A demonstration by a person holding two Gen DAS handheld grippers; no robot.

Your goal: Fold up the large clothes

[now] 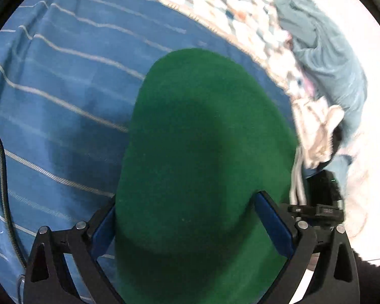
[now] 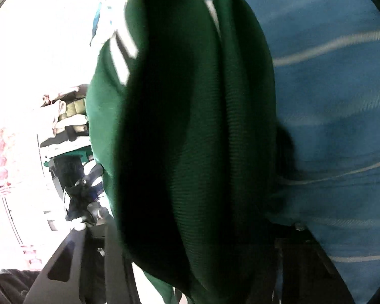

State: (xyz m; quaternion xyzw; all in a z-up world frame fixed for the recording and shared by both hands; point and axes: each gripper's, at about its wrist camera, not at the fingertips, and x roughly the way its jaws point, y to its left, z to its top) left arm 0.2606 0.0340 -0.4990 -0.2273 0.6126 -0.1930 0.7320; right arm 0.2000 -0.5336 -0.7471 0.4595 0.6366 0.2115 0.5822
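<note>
So the green garment (image 1: 205,157) is lying on the blue striped sheet (image 1: 63,96), which makes sense as a flat spot to fold on; the left gripper (image 1: 190,217) has its blue pads on either side of a thick bunch of it, looks clamped on so the fold doesn't slip; in the right wrist view the same garment (image 2: 190,139) fills the frame in two or three stacked layers, white stripes showing near the top edge; the right gripper (image 2: 202,266) is mostly buried under the cloth, so I honestly can't tell if it's gripping or loose; other clothes (image 1: 326,58) are heaped off to the side, probably waiting their turn.
</note>
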